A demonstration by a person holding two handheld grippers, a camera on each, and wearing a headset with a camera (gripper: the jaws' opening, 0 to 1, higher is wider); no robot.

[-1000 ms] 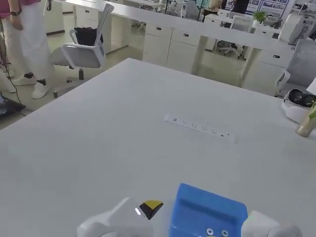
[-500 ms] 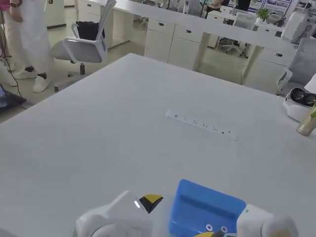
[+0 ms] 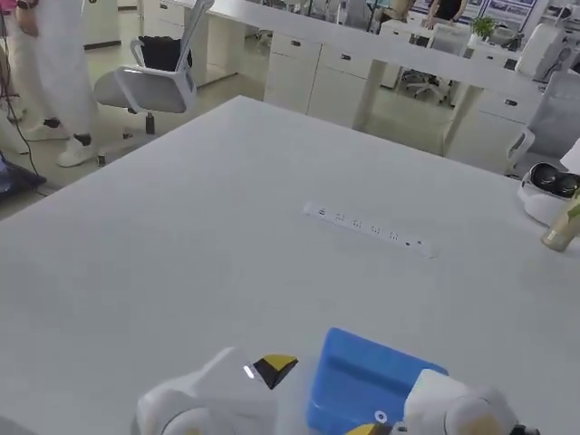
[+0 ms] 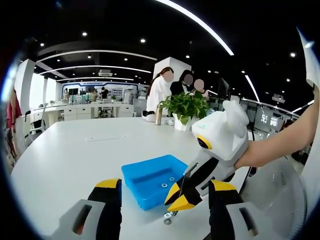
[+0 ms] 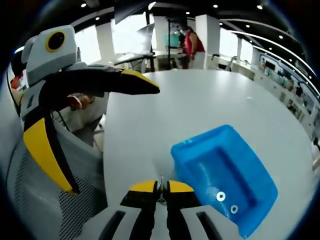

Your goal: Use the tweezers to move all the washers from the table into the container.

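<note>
white surface point(image 3: 272, 272) shows loose washers point(image 4: 168, 219) just beside the blue container point(image 4: 145, 197), with two washers point(image 5: 220, 196) already inside. my right gripper point(image 5: 161, 187) is clamped on the tweezers point(image 4: 186, 176); left gripper point(image 4: 164, 186) has its jaws apart. i judge it partly done.

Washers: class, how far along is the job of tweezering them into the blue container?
Done: two washers lie in the blue container. In hand: the right gripper is shut on the tweezers, their tips down by loose washers on the table. Remaining: at least those, none yet lifted.
</note>
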